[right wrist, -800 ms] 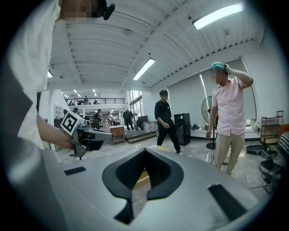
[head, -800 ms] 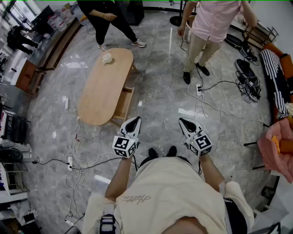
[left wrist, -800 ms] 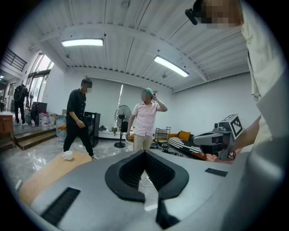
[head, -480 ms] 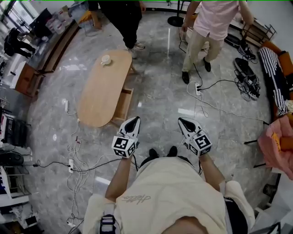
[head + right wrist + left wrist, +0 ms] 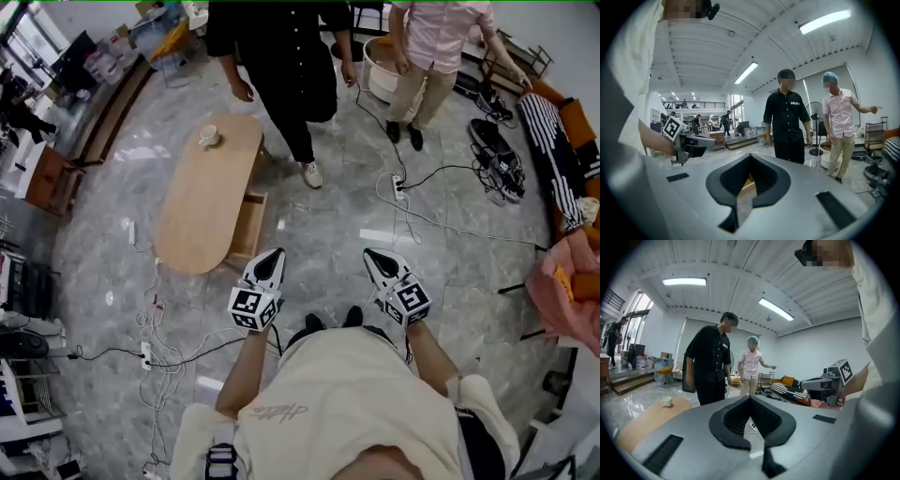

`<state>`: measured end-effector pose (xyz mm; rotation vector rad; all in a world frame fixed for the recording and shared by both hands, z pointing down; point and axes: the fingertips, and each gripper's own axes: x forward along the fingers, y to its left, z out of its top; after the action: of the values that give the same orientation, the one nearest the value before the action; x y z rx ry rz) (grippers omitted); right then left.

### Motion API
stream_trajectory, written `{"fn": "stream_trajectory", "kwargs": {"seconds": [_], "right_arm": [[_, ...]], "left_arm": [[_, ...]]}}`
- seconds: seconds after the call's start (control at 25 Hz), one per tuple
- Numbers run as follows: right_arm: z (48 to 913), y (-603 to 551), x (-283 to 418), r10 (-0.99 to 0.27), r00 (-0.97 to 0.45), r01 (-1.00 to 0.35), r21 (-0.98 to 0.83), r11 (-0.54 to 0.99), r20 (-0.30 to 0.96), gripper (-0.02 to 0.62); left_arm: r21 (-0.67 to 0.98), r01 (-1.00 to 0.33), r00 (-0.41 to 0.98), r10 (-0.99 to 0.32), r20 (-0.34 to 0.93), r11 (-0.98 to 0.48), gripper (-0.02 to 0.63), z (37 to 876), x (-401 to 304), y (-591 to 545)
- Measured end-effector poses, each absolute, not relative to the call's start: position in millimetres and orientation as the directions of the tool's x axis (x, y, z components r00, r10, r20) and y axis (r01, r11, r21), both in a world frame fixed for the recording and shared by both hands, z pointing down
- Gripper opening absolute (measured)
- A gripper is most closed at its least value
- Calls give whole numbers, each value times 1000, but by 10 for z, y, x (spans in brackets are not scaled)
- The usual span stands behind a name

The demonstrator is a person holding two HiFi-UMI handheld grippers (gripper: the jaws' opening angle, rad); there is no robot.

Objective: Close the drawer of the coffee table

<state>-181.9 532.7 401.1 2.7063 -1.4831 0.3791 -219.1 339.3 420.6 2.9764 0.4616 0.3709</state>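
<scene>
Our left gripper (image 5: 273,255) and right gripper (image 5: 372,255) have jaws pressed together, holding nothing, near the coffee table's (image 5: 202,187) close end. The table stretches away from us. Its drawer (image 5: 249,225) sticks out sideways, rightward.

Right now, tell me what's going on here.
A person stands holding the left gripper and right gripper out in front, both shut and empty. The coffee table lies ahead to the left, its drawer open and untouched, a cup on its far end. A person in black and a person in pink stand nearby.
</scene>
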Motion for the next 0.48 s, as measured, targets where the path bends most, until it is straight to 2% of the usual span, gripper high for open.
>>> {"fn": "stream_trajectory", "kwargs": {"seconds": [0.48], "right_arm": [[3916,5055,-1964,-819,528,-829,-73,-555,226,-2]], "left_arm": [[161,299,922,328,205,-941,3,4171,-2277,3133]]}}
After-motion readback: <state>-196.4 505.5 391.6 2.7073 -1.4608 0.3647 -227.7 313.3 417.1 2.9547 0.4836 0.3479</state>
